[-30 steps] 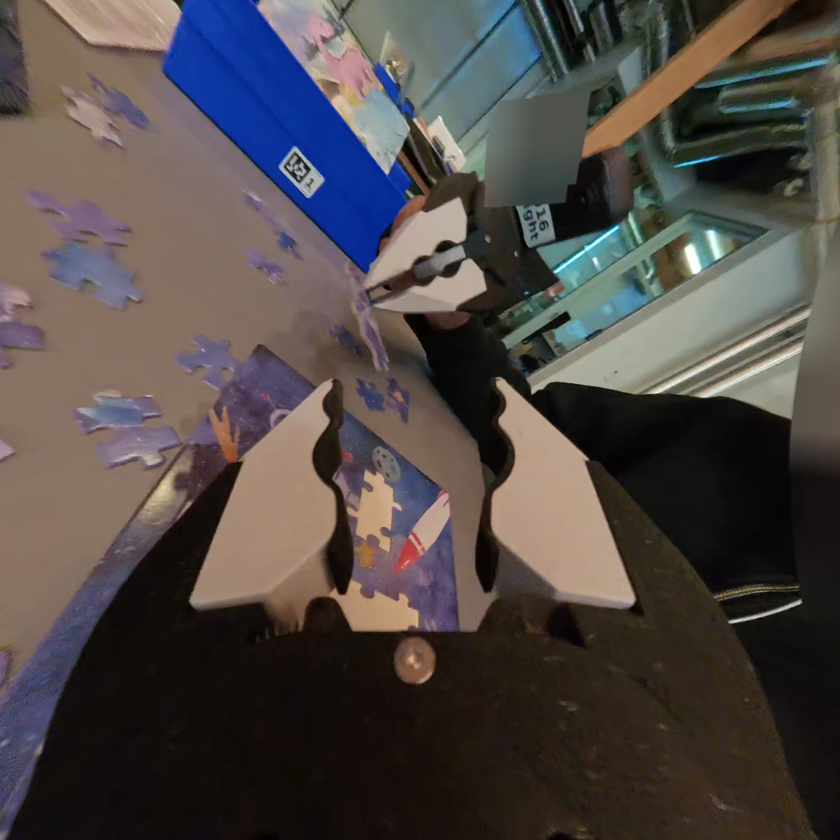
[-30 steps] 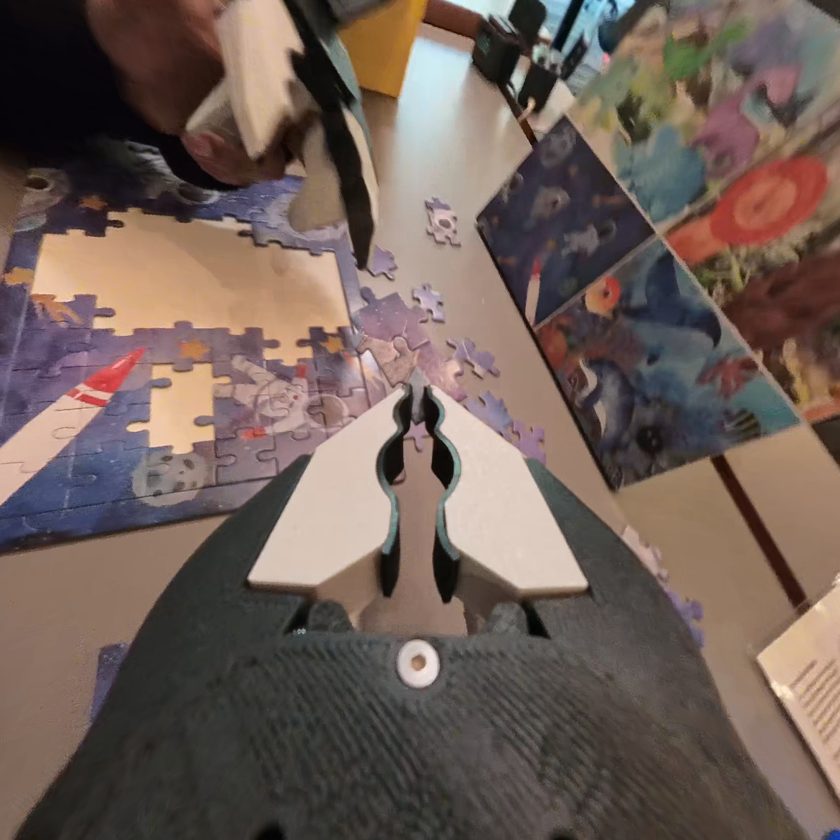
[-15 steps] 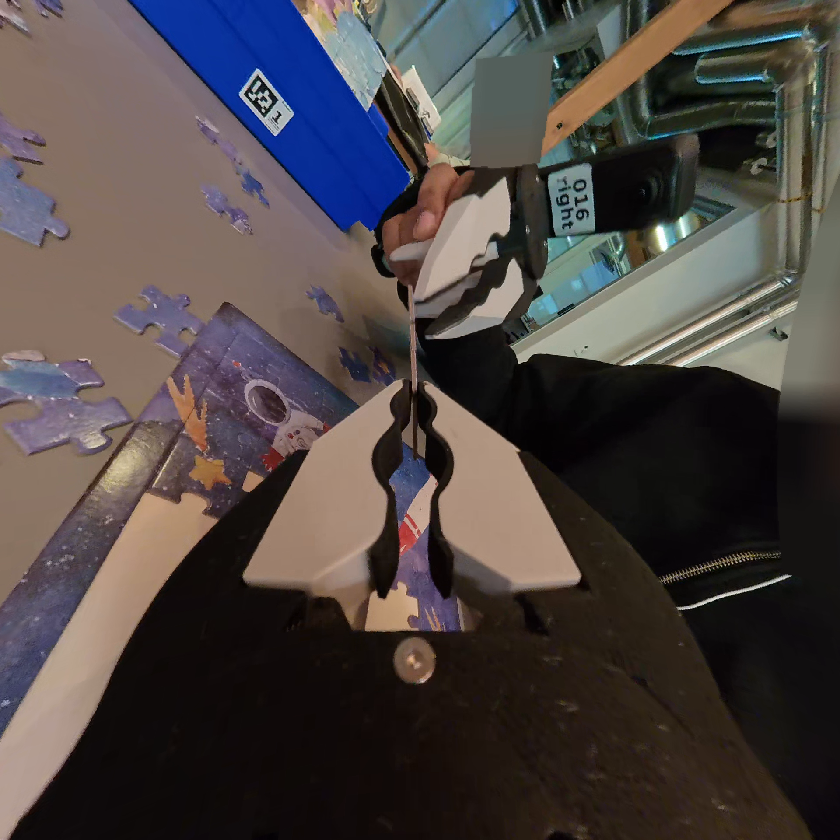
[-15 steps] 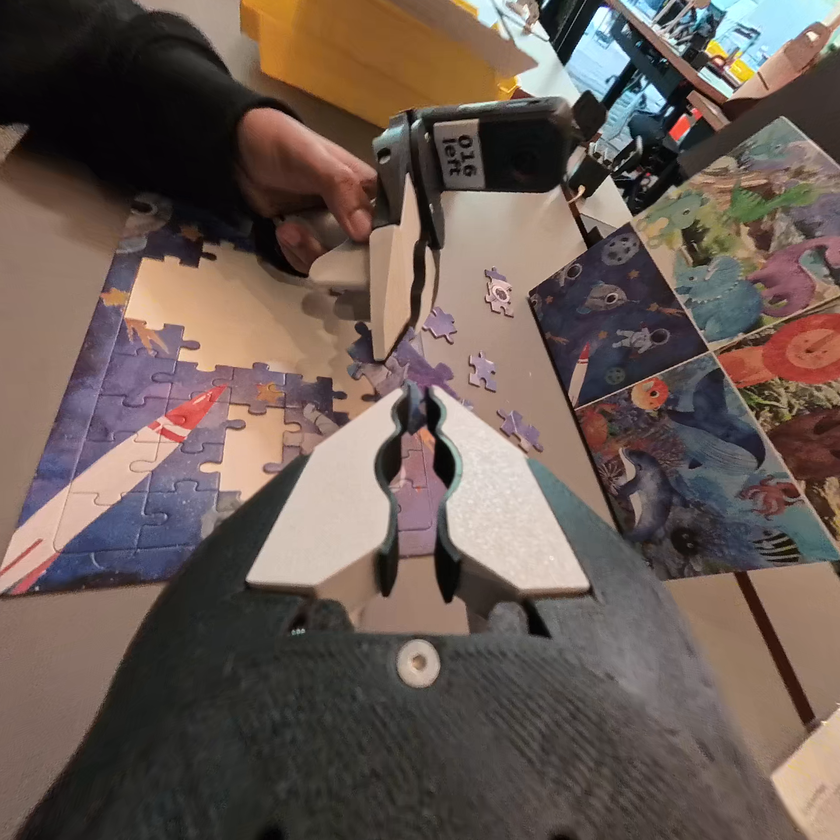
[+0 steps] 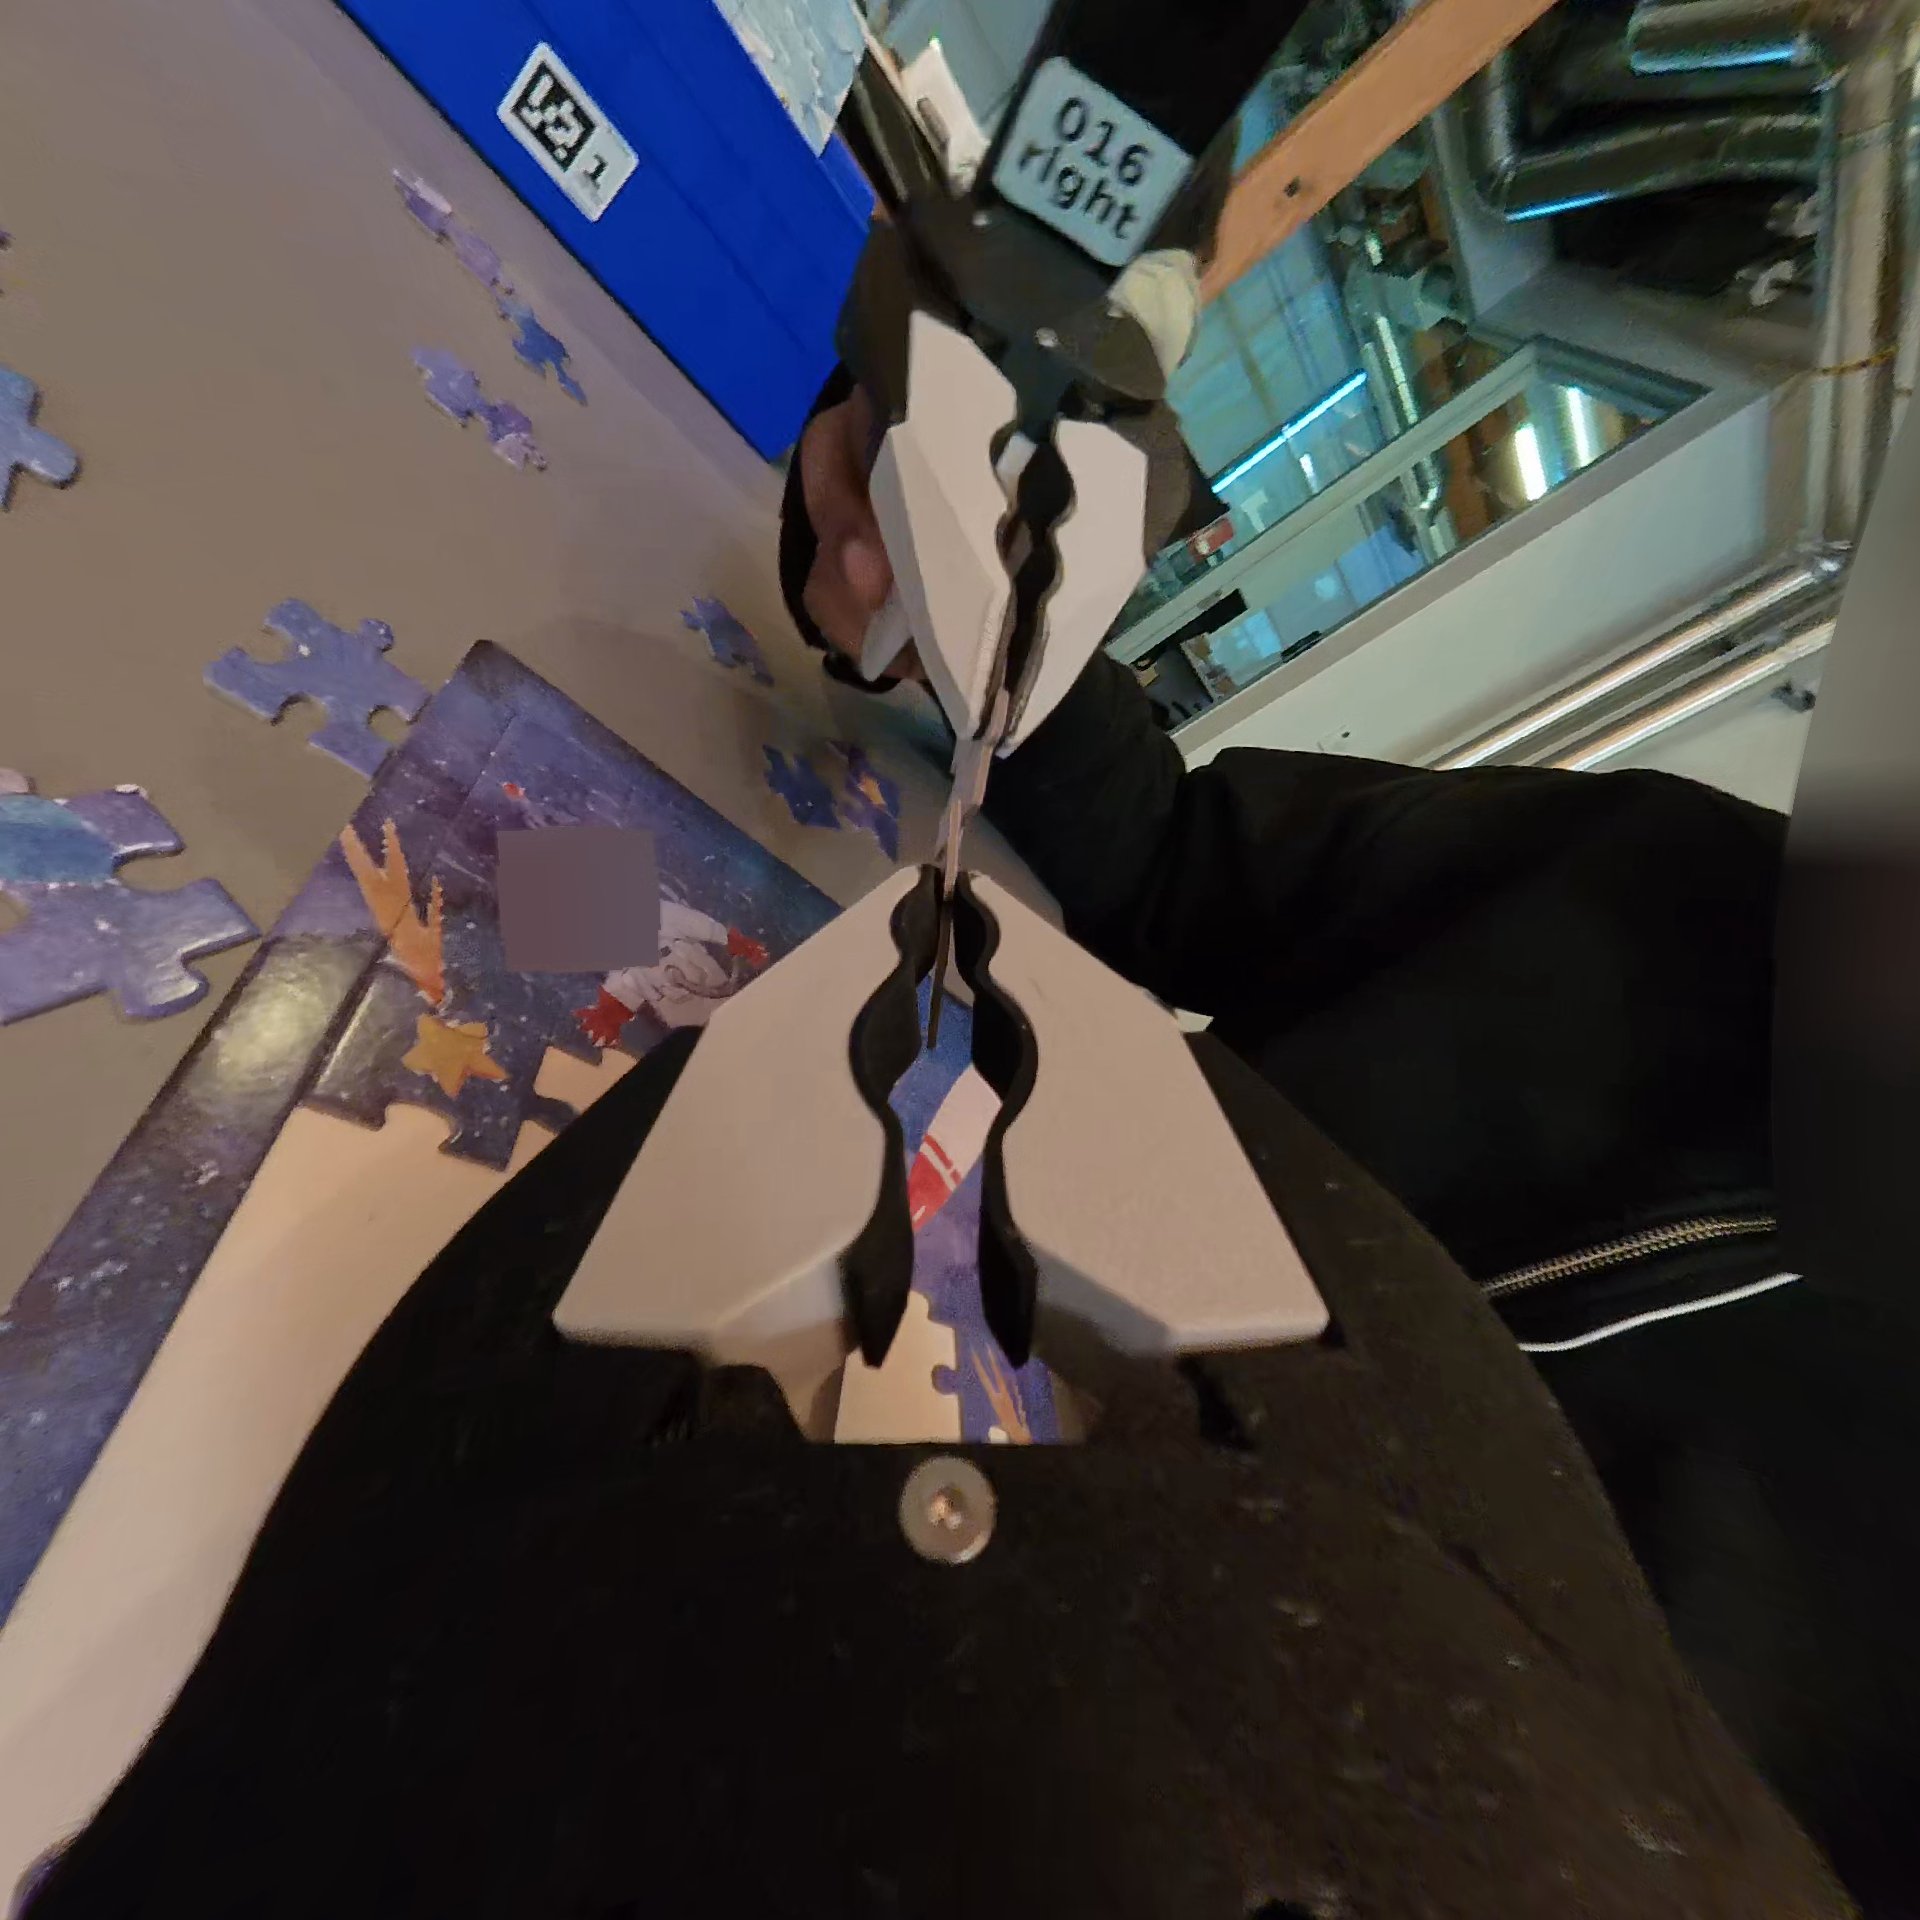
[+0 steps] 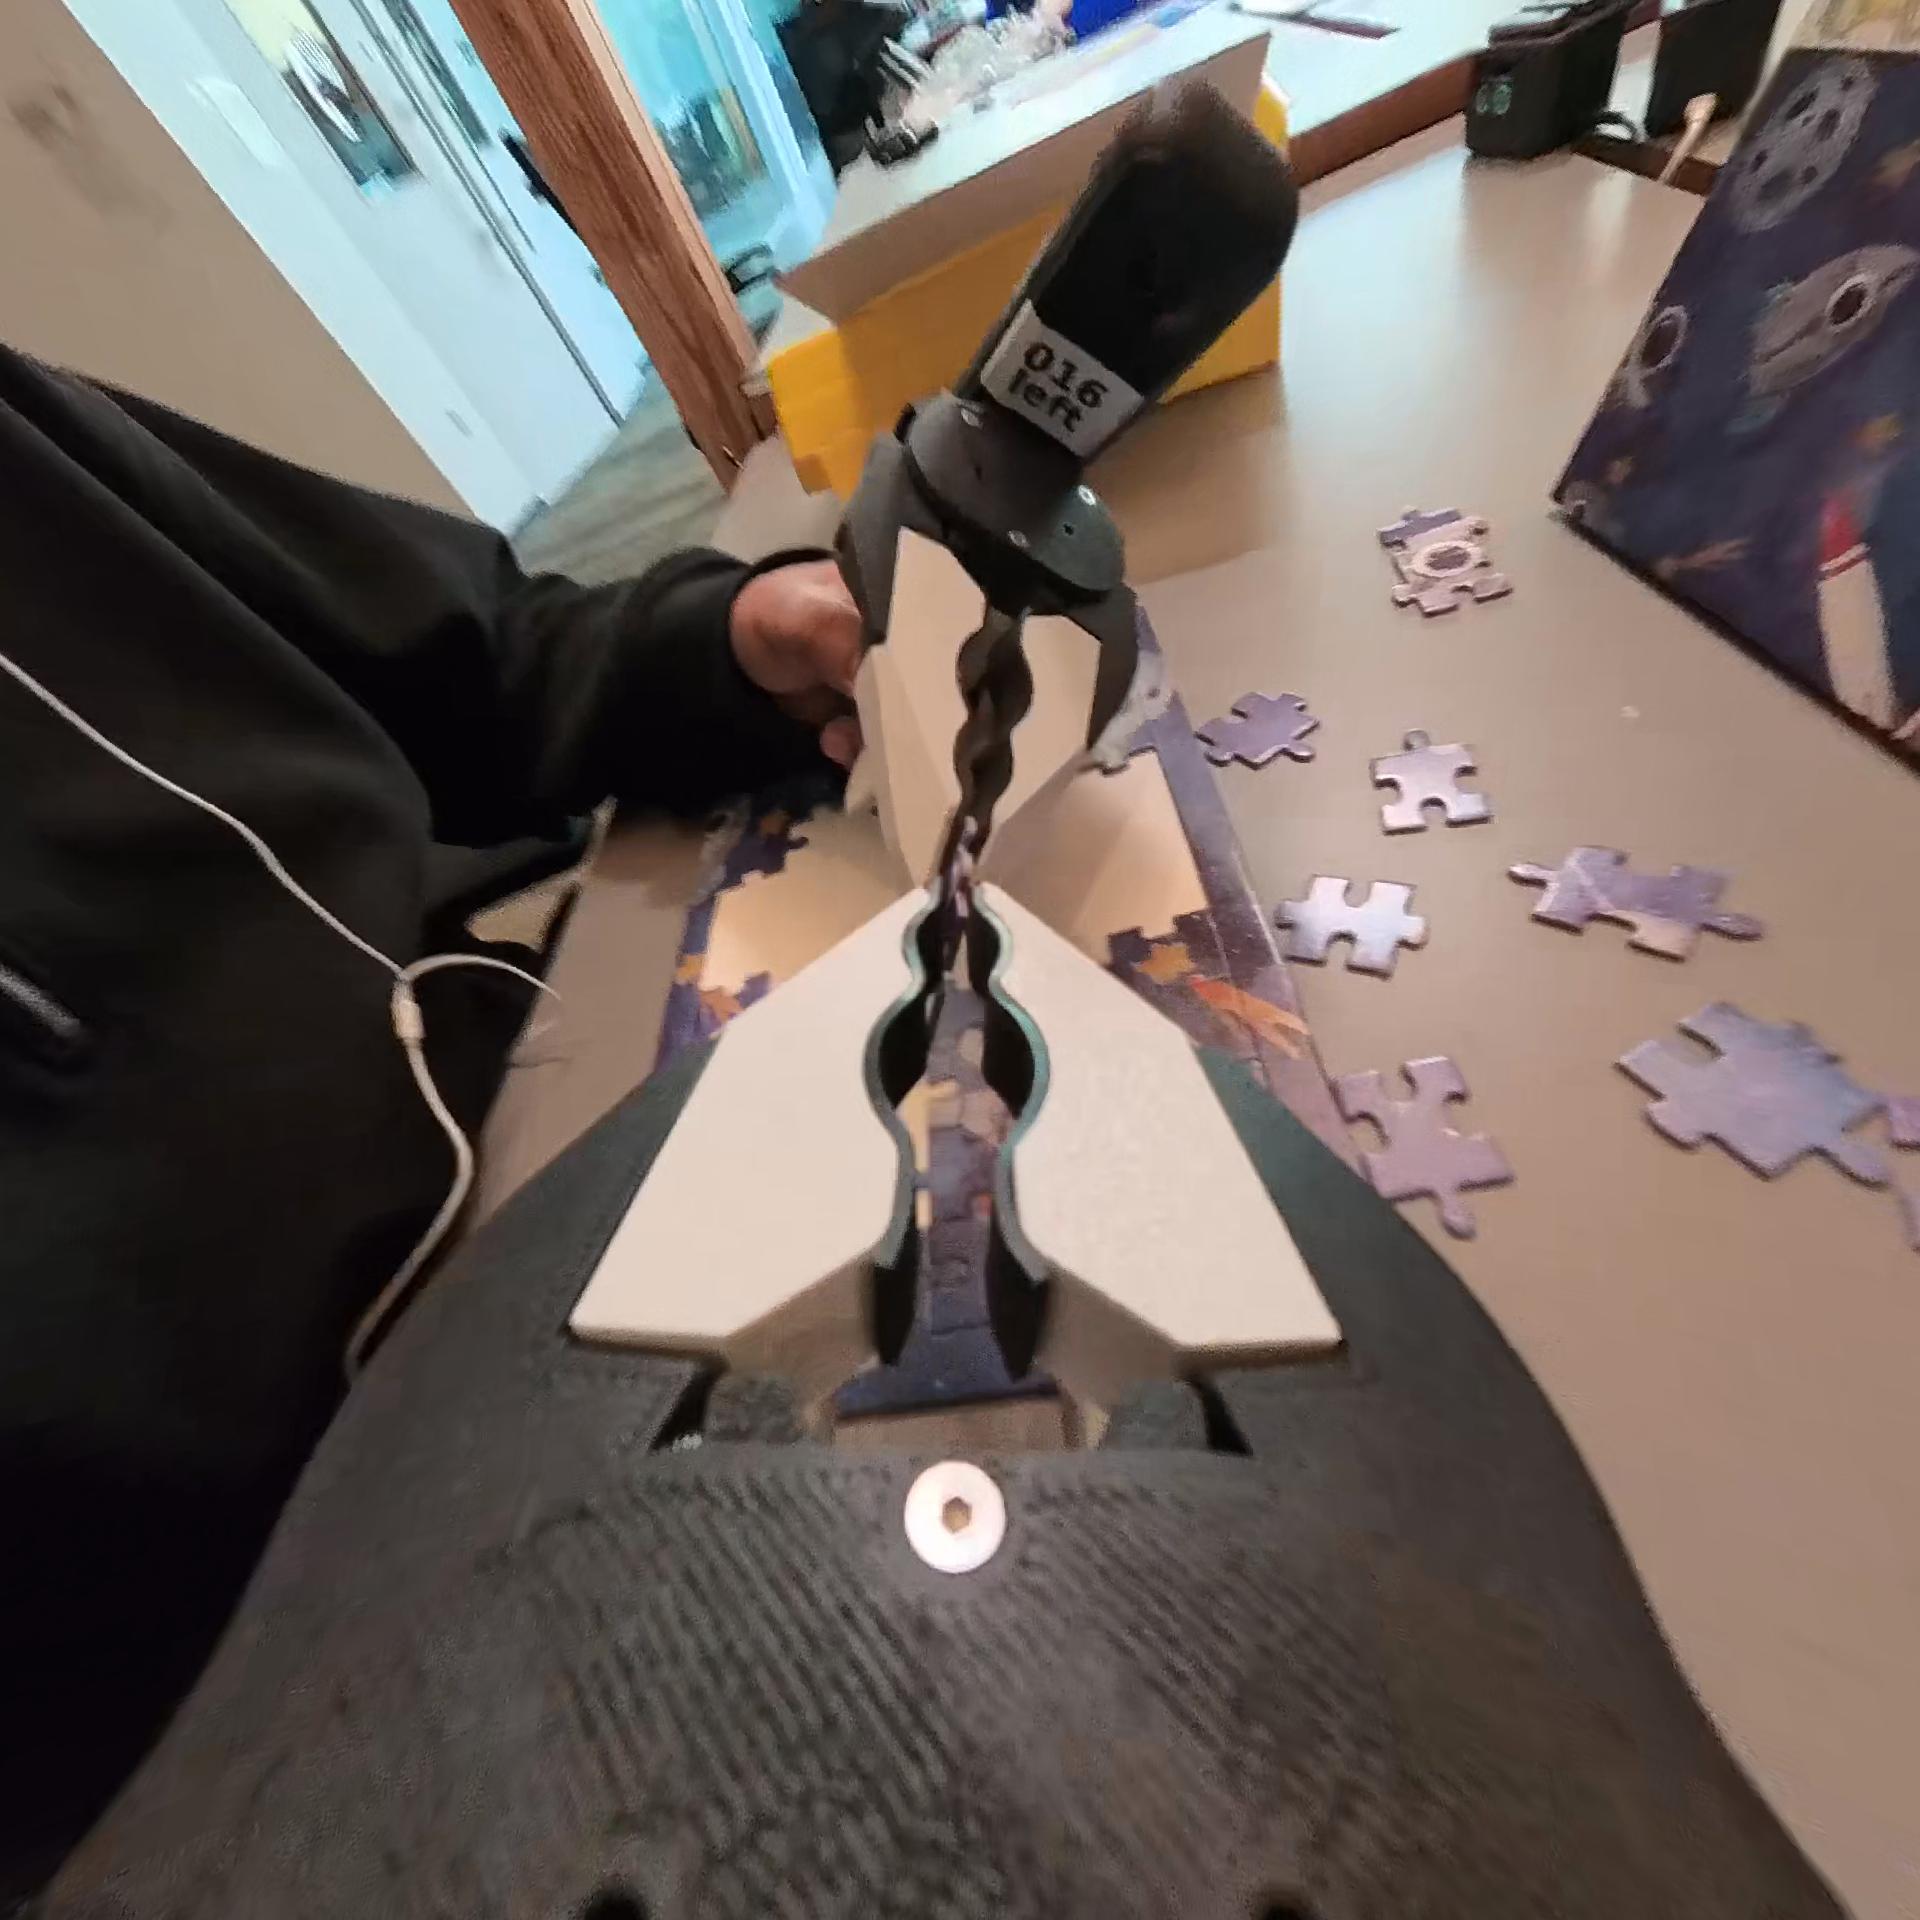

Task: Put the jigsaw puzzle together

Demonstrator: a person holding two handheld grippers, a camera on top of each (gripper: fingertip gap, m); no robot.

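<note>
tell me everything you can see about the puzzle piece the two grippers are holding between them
The puzzle piece shows almost edge-on, a thin flat card sliver, pale grey on its edge with a hint of purple print in the right wrist view. It hangs in the air above the partly built space puzzle, spanning both grippers: the left gripper pinches one end, the right gripper the other. Its outline cannot be made out.

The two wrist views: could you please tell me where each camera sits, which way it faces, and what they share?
Left wrist view: sits on the left tool, faces the right tool over the partly built space-themed jigsaw; black sleeve shows.
Right wrist view: sits on the right tool, faces the left tool over the beige table; hand shows.
Shared: both tools grip one thin flat puzzle piece edge-on.
</note>
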